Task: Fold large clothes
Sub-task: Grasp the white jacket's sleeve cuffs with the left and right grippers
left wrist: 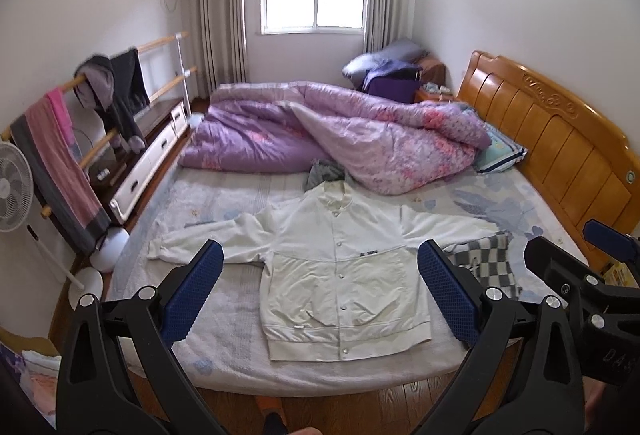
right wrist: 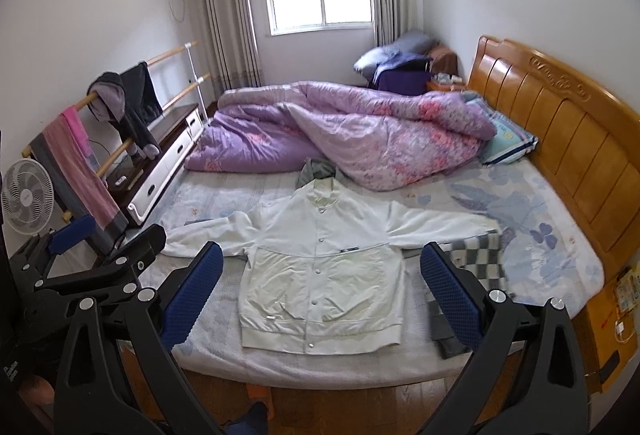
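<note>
We judge the main risk is catching the checkered cloth (left wrist: 486,263), which lies touching the right sleeve of the white jacket (left wrist: 340,267), or pinching the sheet with the sleeve. Our left gripper (left wrist: 320,291) and right gripper (right wrist: 322,293) both hang spread wide, holding nothing, above the jacket. It lies flat, buttoned, sleeves out, on the bed (left wrist: 224,359), near the purple quilt (left wrist: 360,131).
</note>
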### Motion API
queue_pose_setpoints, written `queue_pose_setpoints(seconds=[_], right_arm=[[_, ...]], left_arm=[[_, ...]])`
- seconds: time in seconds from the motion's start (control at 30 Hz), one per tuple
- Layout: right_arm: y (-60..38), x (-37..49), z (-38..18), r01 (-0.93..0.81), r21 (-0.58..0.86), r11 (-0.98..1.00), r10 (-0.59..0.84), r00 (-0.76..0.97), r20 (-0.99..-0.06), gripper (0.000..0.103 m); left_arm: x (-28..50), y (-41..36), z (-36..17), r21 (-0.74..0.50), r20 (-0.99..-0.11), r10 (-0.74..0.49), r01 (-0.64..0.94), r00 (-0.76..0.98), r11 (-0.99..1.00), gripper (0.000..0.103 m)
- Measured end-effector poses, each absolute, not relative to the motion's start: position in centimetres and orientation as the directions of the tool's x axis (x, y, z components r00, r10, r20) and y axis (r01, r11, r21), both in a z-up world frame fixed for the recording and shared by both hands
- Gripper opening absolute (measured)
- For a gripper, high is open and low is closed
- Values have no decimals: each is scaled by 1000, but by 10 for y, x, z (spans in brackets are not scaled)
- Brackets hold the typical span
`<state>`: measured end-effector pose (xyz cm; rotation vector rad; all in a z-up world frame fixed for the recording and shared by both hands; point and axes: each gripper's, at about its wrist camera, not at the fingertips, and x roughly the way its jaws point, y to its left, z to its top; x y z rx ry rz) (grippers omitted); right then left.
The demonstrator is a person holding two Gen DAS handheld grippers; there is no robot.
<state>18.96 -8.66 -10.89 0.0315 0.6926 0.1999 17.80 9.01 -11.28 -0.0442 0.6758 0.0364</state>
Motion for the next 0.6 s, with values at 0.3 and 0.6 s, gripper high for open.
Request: queue_pose_setpoints(seconds=[0.3,0.6], right_arm=[[58,348,-178,-142,110,984,174,605,-777,95],[162,458,-252,-145,79,986,142,504,-852,95]], left_arm=[[340,251,-203,-55,-770,12,-85,638,995,98],[438,404,-298,-181,-847,-28,-239,531,954,98]])
